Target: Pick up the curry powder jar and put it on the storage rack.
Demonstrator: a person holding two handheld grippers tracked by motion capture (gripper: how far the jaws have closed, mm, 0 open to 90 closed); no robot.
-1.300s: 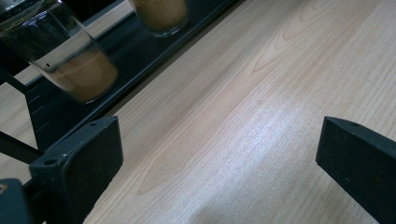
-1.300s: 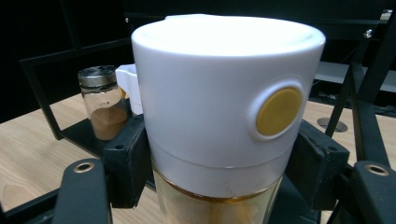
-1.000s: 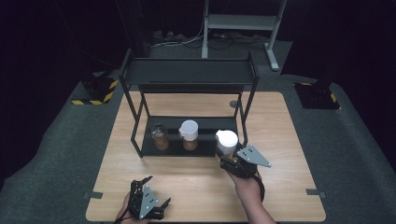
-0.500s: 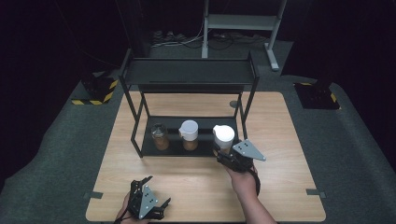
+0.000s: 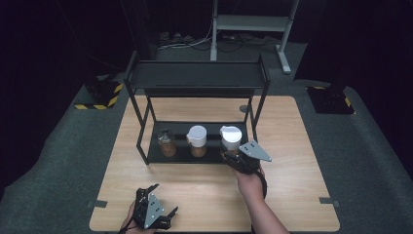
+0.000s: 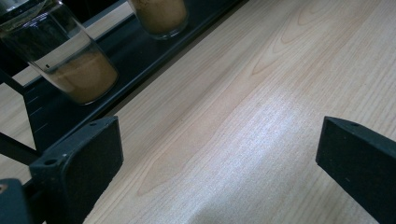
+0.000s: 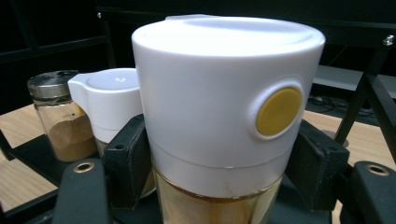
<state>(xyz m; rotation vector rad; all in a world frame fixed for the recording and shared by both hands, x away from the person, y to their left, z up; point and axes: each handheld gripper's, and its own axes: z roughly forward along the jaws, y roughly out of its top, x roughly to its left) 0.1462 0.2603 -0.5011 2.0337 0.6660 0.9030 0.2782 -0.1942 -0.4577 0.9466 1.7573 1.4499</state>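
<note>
A white-lidded jar of brown powder (image 5: pixel 230 138) (image 7: pixel 224 126) with a yellow button on its lid sits between the jaws of my right gripper (image 5: pixel 234 157) (image 7: pixel 219 163), which is shut on it at the right end of the black rack's lower shelf (image 5: pixel 180 155). Left of it on the shelf stand a second white-lidded jar (image 5: pixel 197 140) (image 7: pixel 109 107) and a small metal-capped glass jar (image 5: pixel 166 142) (image 7: pixel 63 119). My left gripper (image 5: pixel 155 214) (image 6: pixel 219 154) stays open over bare wood near the table's front edge.
The black two-level rack (image 5: pixel 195 75) stands mid-table, its uprights flanking the shelf. The wooden table (image 5: pixel 292 146) has bare room in front and to the right. Dark floor and a metal stand (image 5: pixel 248 22) lie beyond.
My right gripper has carried the white-lidded jar forward and a little left, onto the right end of the lower shelf. The left gripper has stayed put.
</note>
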